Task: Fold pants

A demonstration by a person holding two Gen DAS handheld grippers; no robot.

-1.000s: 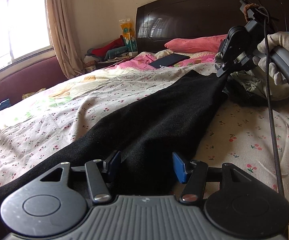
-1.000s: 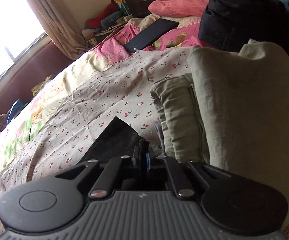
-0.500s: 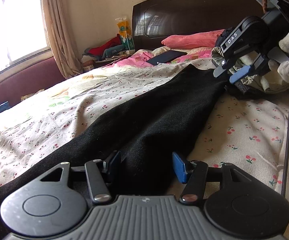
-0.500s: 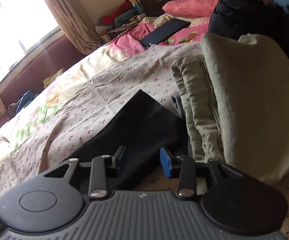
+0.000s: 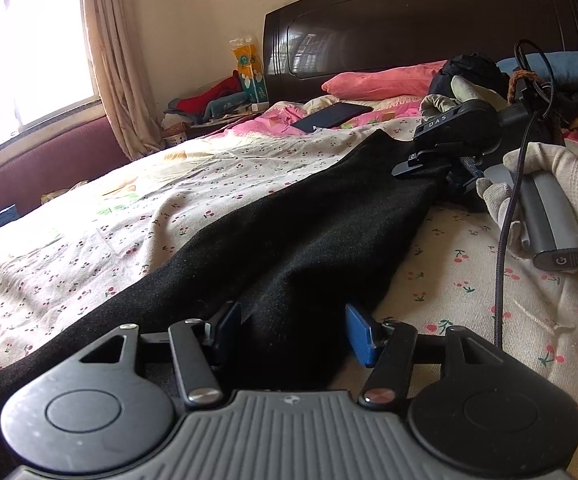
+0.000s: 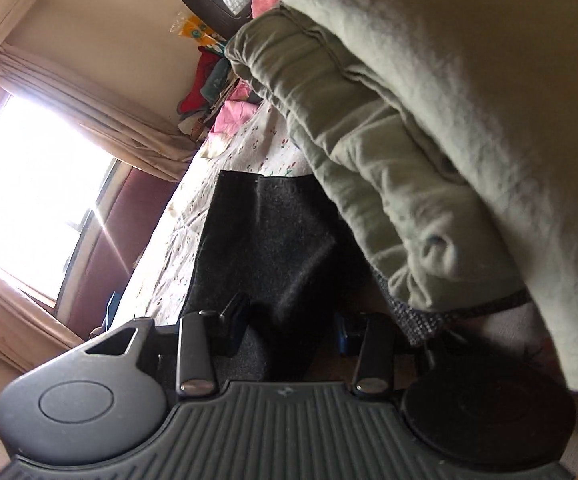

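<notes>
Black pants (image 5: 289, 224) lie stretched across the cherry-print bed (image 5: 469, 276), from the bottom centre towards the upper right of the frame. The left claw (image 5: 293, 330) stands apart astride their near end — pads not pressing. At upper right a gloved hand (image 5: 545, 196) holds the right claw (image 5: 433, 170) at the far end.

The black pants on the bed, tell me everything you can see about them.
The black pants look like soft, matte, slightly fuzzy knit fabric. They lie stretched out in a long band across the cherry-print bedsheet, narrowing toward the headboard end. The near end bunches between the open fingers of the left hand-held gripper; the far end lies between the right hand-held gripper fingers, beside folded grey-green clothing.
</notes>
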